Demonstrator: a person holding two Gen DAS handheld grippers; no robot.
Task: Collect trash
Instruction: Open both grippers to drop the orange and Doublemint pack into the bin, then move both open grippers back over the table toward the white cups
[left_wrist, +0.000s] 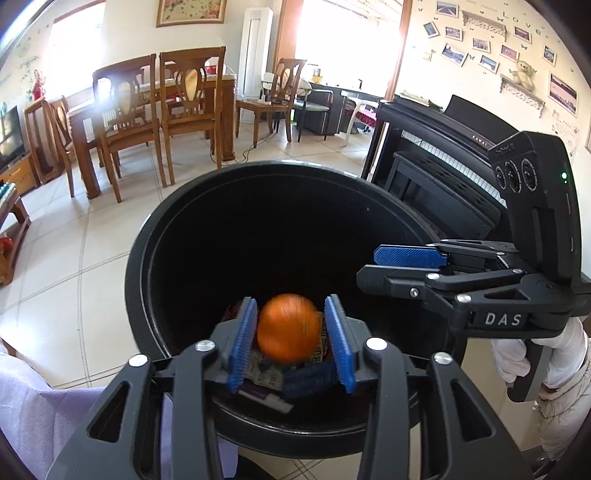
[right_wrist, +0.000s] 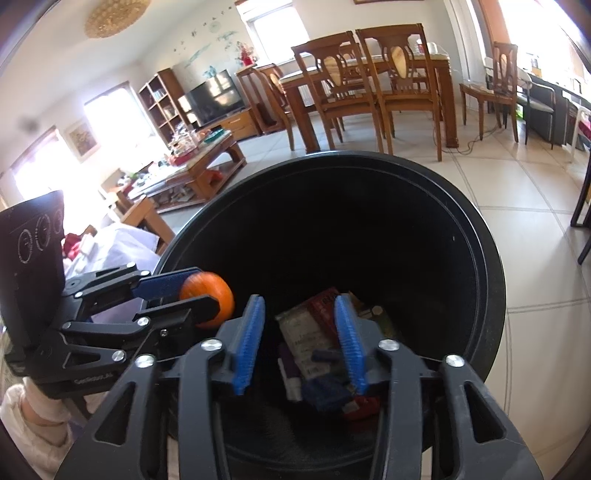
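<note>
Over the black bin (left_wrist: 147, 258), the left gripper (left_wrist: 291, 343) is spread around a blurred orange (left_wrist: 289, 327), seemingly not pinching it, the right gripper (right_wrist: 300, 339) spread and empty above wrappers (right_wrist: 310, 332) inside, dining chairs (left_wrist: 155, 110) behind.

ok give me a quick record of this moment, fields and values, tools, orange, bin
left tool: open, over the bin
orange: between the left tool's pads, motion-blurred; contact cannot be told
right tool: open, empty, over the bin
bin: black, round, open top
bin contents: packets and wrappers at the bottom
</note>
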